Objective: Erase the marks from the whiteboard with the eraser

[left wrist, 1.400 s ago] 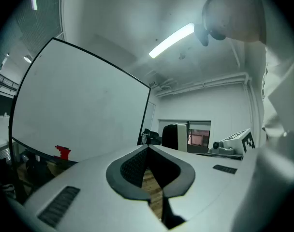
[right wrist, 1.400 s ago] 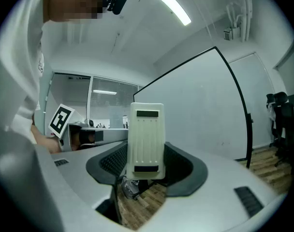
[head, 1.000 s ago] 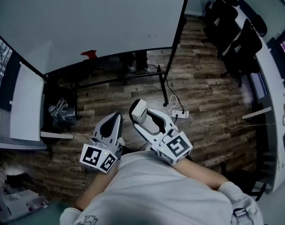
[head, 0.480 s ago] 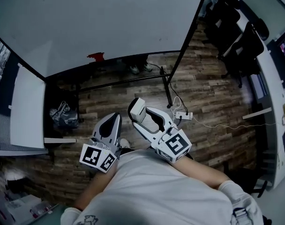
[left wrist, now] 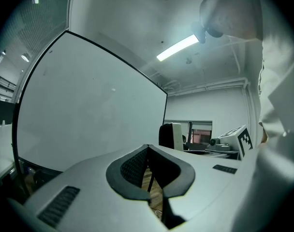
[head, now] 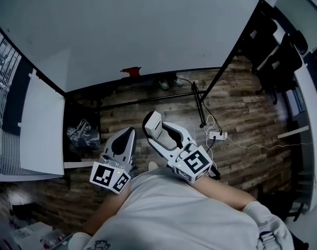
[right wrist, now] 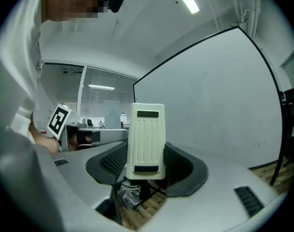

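The right tool (head: 156,130) clamps a cream eraser (right wrist: 146,139) upright, held near the body and well short of the whiteboard (head: 137,20) at the far side. The left tool (left wrist: 148,161) is clenched on nothing. No marks show plainly. The eraser's wiping face should probably meet the board squarely, under even pressure.

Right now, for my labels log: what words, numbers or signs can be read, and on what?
No text is readable anywhere.
The cubes on the left gripper and right gripper: square black-and-white marker patterns, no letters.
The eraser: two dark strips, nothing legible.
The whiteboard: no writing visible.
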`<state>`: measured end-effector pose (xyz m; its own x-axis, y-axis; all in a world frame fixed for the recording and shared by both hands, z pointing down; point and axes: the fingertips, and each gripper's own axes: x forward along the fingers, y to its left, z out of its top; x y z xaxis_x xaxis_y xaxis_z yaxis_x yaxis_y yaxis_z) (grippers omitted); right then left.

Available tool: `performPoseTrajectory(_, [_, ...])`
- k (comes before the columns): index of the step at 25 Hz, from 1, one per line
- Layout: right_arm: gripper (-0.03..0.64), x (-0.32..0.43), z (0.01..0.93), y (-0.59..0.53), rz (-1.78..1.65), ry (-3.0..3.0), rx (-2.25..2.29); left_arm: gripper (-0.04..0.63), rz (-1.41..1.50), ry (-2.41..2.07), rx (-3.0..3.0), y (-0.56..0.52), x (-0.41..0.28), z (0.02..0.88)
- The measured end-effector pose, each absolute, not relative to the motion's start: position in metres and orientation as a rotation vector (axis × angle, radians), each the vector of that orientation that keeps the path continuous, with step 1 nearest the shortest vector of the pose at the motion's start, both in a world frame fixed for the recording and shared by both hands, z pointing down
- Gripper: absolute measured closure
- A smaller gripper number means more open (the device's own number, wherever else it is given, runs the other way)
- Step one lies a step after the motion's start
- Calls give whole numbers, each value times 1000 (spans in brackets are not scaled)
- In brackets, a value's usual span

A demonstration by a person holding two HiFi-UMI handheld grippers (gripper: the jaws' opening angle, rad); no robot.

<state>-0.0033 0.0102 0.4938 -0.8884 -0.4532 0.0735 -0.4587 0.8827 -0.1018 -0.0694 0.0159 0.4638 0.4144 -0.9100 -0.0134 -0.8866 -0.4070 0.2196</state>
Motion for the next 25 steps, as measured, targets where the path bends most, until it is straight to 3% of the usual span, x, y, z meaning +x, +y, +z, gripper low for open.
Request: performPoseTrajectory(25, [382, -45, 505, -110, 262, -3007, 659, 588, -159, -1628, 2380, -101, -112, 485])
